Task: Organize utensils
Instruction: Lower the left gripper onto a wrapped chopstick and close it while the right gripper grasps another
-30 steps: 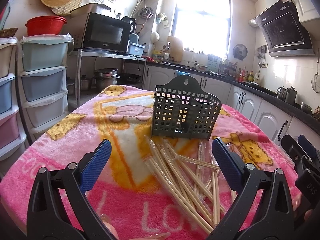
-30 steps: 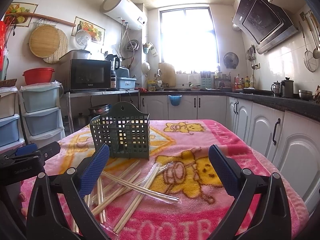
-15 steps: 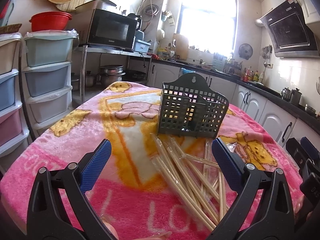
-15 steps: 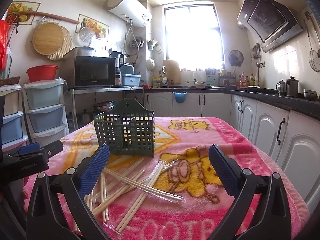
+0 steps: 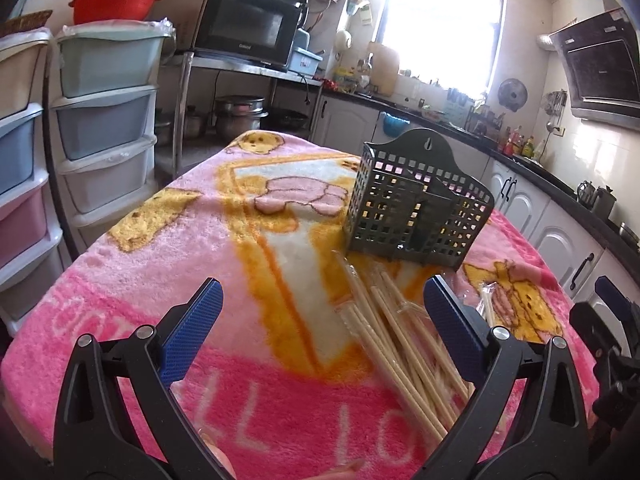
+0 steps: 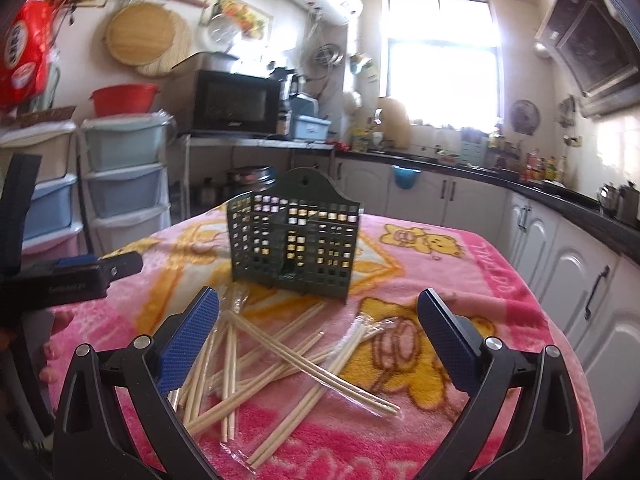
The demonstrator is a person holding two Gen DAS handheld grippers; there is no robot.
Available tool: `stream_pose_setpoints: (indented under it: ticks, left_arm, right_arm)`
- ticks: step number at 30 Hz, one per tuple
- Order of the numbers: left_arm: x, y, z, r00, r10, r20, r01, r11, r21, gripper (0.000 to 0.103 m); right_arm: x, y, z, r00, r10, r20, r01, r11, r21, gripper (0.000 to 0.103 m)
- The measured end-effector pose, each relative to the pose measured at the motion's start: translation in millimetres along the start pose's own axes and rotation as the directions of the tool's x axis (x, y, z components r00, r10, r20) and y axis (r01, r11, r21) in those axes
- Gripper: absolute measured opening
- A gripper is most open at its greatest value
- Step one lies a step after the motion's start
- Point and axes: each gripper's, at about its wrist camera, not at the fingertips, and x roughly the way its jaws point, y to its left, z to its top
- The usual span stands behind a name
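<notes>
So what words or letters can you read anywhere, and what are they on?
"LL LO": big white letters on the pink blanket, cut off by the claws.
Microwave brand: too small to read.
Red bag print: blurred.
Left claw side lettering: blurred.
Blanket's right edge lettering: too blurred.

The pink blanket point(image 5: 120, 288), under and ahead of the fingers, shows large pale letters "LL LO"; the microwave point(image 5: 244, 24) brand is too small to read

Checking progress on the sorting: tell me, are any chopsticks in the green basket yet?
No, the green basket stands empty; the chopsticks all lie on the blanket.
</notes>
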Motion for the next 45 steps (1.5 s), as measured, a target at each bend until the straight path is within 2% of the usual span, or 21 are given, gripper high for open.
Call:
stream_pose_setpoints:
  ticks: [7,10,16,17,19,22,26,28,30,34,39,41,45]
  left_arm:
    - [20.9,7.8,11.8,0.994,-0.071,-0.077,0.070,0.997,-0.016,0.093]
    - [35.6,4.9,14.2,0.990,-0.053,-0.132,0.054,0.999,0.003,0.093]
    - [62.4,4.6,12.8,0.966,-0.101,-0.237,0.098,0.995,-0.024,0.091]
    - [65.9,4.1,11.9,0.961,-0.110,-0.252,0.106,0.994,-0.027,0.087]
    - [73.6,2.9,9.2,0.950,-0.126,-0.287,0.121,0.992,-0.036,0.079]
    - [82.7,2.0,5.8,0.934,-0.145,-0.327,0.136,0.989,-0.050,0.068]
    - [94.7,2.2,3.1,0.915,-0.176,-0.364,0.163,0.984,-0.066,0.058]
    - [102.4,2.4,0.9,0.898,-0.203,-0.390,0.182,0.979,-0.091,0.054]
    - [107.6,1.3,0.0,0.891,-0.213,-0.401,0.192,0.977,-0.095,0.049]
    - [117.3,-0.3,-0.5,0.883,-0.212,-0.419,0.191,0.977,-0.092,0.045]
    - [123.7,2.9,1.8,0.881,-0.202,-0.429,0.178,0.979,-0.097,0.032]
    - [124.7,4.2,1.8,0.883,-0.189,-0.431,0.169,0.982,-0.085,0.024]
    - [123.5,5.7,0.5,0.885,-0.172,-0.433,0.161,0.985,-0.062,0.016]
  right_arm:
    - [22.2,12.5,7.2,0.993,0.079,-0.086,-0.087,0.993,-0.086,0.097]
    - [35.7,16.3,10.4,0.986,0.101,-0.133,-0.117,0.986,-0.120,0.097]
    - [61.3,20.2,10.0,0.967,0.120,-0.225,-0.159,0.974,-0.162,0.096]
    - [66.1,20.9,9.8,0.963,0.123,-0.241,-0.168,0.970,-0.174,0.095]
    - [73.6,23.4,9.5,0.954,0.131,-0.270,-0.188,0.962,-0.198,0.083]
    - [85.5,27.6,6.7,0.938,0.134,-0.318,-0.213,0.950,-0.228,0.077]
    - [95.0,30.8,1.8,0.917,0.139,-0.373,-0.246,0.934,-0.258,0.072]
    - [102.2,30.5,-1.0,0.900,0.142,-0.412,-0.266,0.928,-0.262,0.065]
    - [108.4,29.8,-2.0,0.890,0.139,-0.435,-0.275,0.924,-0.266,0.060]
    - [122.2,31.0,-6.9,0.861,0.145,-0.487,-0.310,0.909,-0.278,0.058]
    - [136.8,38.4,-7.6,0.840,0.153,-0.521,-0.348,0.888,-0.300,0.050]
    - [142.0,41.2,-7.6,0.832,0.158,-0.532,-0.363,0.881,-0.305,0.045]
    - [153.9,45.6,-7.9,0.806,0.178,-0.564,-0.397,0.869,-0.294,0.034]
